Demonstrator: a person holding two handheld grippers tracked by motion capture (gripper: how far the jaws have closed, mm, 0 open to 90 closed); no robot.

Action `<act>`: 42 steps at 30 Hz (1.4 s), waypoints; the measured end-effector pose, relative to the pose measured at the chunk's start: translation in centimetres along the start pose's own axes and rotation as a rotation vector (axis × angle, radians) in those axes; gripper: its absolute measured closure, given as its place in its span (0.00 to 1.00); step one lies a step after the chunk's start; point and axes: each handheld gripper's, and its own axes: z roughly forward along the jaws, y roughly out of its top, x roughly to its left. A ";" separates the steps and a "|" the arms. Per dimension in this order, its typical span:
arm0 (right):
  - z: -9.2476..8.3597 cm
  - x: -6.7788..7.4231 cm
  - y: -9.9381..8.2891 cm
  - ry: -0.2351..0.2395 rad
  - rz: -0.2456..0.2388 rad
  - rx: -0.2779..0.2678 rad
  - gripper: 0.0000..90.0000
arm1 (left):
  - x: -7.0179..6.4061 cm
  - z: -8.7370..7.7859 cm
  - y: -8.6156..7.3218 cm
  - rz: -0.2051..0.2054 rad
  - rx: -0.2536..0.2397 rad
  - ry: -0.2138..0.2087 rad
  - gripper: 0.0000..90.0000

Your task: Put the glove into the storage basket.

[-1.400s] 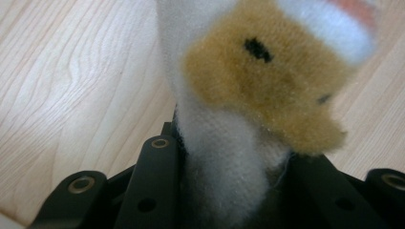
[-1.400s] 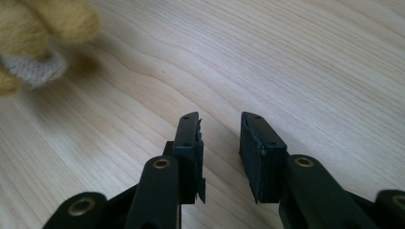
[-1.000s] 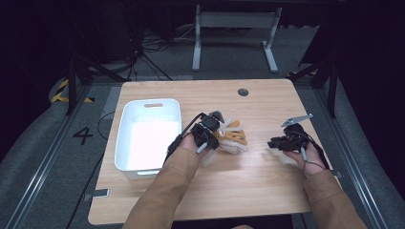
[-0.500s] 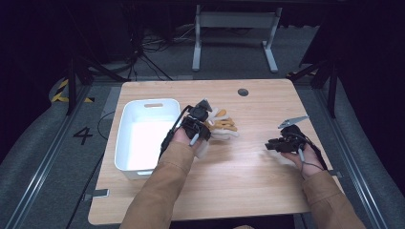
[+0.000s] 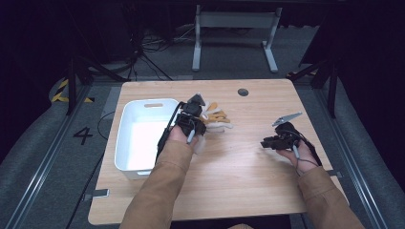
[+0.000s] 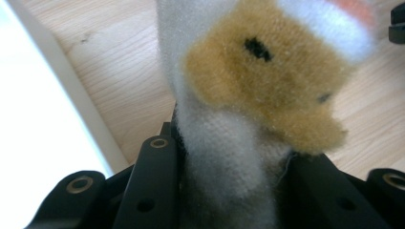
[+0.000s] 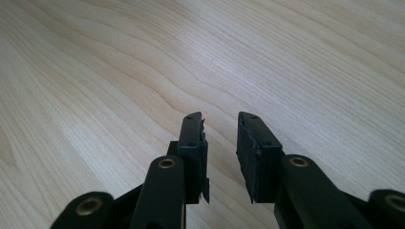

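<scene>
bench: your light wooden bench [image 5: 239, 171] stands on grey floor, dark room behind.
bin: white bin [image 5: 125, 143] sits at your left on the bench.
left claw: your left claw [image 5: 197, 110] is clamped tight on a white and tan plush toy [image 6: 258, 81], just beside the bin.
right claw: your right claw [image 7: 221, 143] has its jaws a narrow gap apart, closing slightly, holding nothing over bare wood.

dark room – grey floor [image 5: 43, 191]; wooden table [image 5: 239, 191]; white frame [image 5: 234, 28] behind.
</scene>
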 end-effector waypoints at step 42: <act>0.2 -0.5 0.0 0.016 0.024 0.007 0.79 | 5.7 -4.4 -0.9 -0.339 -0.066 0.087 0.78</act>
